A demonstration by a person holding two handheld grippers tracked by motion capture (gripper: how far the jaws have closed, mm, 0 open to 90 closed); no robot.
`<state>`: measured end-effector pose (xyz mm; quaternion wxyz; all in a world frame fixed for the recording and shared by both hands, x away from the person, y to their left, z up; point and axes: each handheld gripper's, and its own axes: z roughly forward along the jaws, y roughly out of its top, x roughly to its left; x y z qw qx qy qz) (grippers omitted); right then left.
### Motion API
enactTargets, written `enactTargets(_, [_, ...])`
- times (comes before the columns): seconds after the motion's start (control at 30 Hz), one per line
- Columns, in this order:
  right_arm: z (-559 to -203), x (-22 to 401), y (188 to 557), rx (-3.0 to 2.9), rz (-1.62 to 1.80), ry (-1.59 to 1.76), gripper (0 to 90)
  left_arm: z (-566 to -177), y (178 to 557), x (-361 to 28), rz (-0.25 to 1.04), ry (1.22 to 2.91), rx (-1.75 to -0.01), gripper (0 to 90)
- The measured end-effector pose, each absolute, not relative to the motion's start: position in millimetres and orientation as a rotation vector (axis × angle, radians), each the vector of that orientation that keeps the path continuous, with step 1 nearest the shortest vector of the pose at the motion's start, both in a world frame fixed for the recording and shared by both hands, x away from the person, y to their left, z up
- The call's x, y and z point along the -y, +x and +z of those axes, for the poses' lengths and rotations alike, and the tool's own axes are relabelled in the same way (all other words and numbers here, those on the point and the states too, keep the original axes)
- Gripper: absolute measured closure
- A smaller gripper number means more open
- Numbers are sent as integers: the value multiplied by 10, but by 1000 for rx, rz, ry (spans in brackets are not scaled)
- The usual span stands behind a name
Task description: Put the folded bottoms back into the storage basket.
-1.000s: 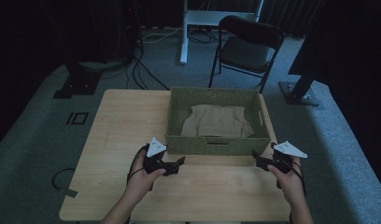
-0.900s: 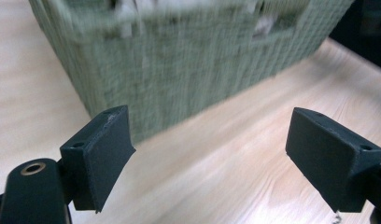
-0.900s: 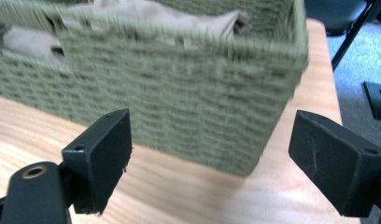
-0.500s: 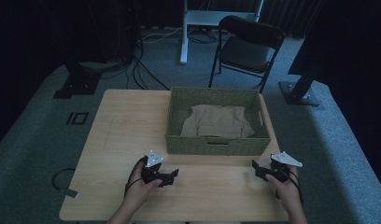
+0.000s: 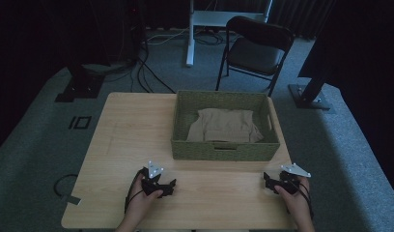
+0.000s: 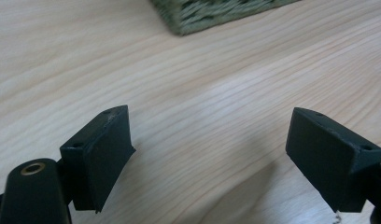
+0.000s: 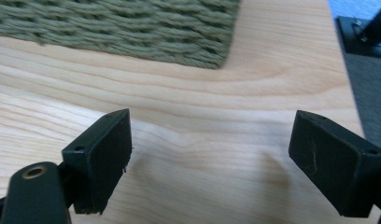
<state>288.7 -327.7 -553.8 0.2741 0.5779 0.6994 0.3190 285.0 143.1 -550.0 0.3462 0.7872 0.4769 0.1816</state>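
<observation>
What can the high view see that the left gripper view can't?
From the high view: the beige folded cloth lying inside the green woven basket, the black folding chair behind the table, and both hands, the left gripper and the right gripper.

From the left gripper view: the left gripper's black pads up close, wide apart with nothing between them.

Both: the light wooden table and a bit of the basket.
</observation>
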Motion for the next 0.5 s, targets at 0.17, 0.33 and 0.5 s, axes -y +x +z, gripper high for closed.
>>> enactTargets(0.17, [-5554, 3285, 2875, -1866, 811, 1634, 149, -5512, 2837, -1466, 512, 2047, -1259, 155])
enactTargets(0.33, [-5557, 3275, 2861, -1846, 813, 1663, 147, -5517, 2834, -1467, 565, 2039, -1317, 152])
enactTargets(0.5, [-5559, 3274, 2863, -1839, 807, 1674, 134, -5519, 2833, -1449, 597, 1992, -1418, 118])
